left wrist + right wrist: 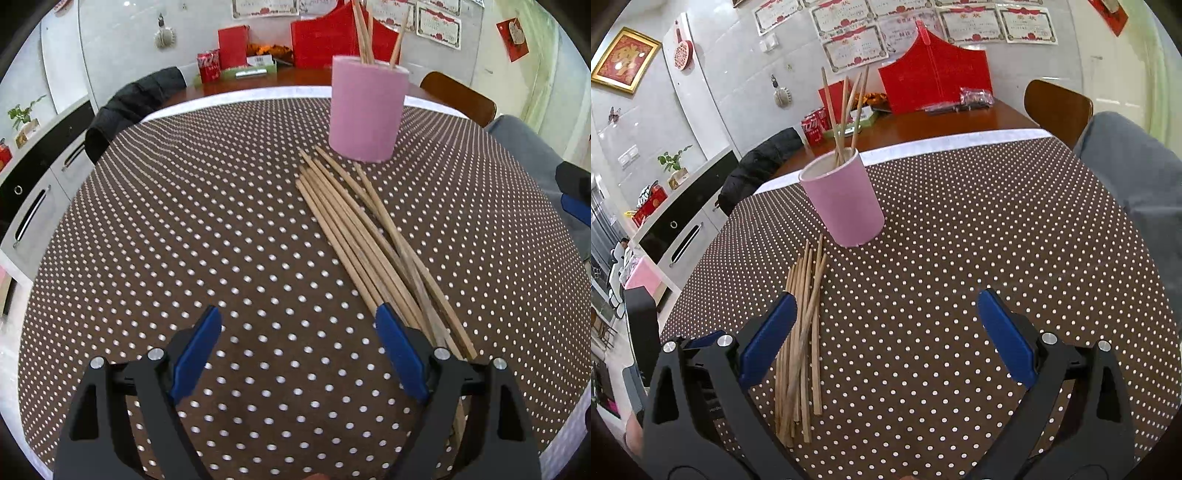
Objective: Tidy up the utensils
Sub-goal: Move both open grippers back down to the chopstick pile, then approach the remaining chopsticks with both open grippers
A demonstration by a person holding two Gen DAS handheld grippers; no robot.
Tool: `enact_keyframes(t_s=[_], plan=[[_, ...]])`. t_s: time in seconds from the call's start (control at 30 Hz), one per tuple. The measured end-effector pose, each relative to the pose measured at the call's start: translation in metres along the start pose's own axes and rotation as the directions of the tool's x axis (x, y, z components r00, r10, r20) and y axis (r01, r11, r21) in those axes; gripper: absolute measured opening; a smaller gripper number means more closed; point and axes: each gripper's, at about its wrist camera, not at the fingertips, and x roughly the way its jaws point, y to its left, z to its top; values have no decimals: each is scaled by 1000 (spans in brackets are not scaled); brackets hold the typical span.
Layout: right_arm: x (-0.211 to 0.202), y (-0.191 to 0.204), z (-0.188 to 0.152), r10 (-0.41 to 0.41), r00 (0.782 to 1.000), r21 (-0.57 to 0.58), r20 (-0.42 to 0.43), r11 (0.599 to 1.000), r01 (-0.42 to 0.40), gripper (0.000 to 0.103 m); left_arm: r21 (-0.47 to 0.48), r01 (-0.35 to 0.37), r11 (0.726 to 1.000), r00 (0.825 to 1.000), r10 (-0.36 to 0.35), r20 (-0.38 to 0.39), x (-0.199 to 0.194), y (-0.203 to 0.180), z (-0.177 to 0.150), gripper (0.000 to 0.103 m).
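progress looks partial: pink holder (842, 203) stands upright on the dotted surface (960, 258) with a few chopsticks in holder (846, 114) leaning out of its top, while the loose chopsticks (365, 240) lie in a fanned bundle just in front of it, tips near its base. most of the sticks, by my count, are not yet put away. left gripper (299, 354) has its fingers spread wide and empty, its right finger overlapping the bundle's near ends in its own view. right gripper (886, 339) is also wide apart and holds nothing, bundle beside its left finger
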Motion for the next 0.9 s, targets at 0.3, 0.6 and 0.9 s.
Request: enact_keyframes(t_s=[0.3, 0.6, 0.9], plan=[[10, -7, -6, 8, 999, 13, -34, 1000, -8, 97, -48, 9, 999, 1000, -10, -22, 13, -4, 3, 85], [18, -10, -7, 12, 998, 4, -65, 1000, -12, 97, -68, -72, 995, 997, 72, 4, 18, -4, 0, 90], [54, 22, -24, 5, 976, -190, -219, 981, -48, 97, -84, -52, 995, 999, 52, -2, 13, 12, -7, 90]])
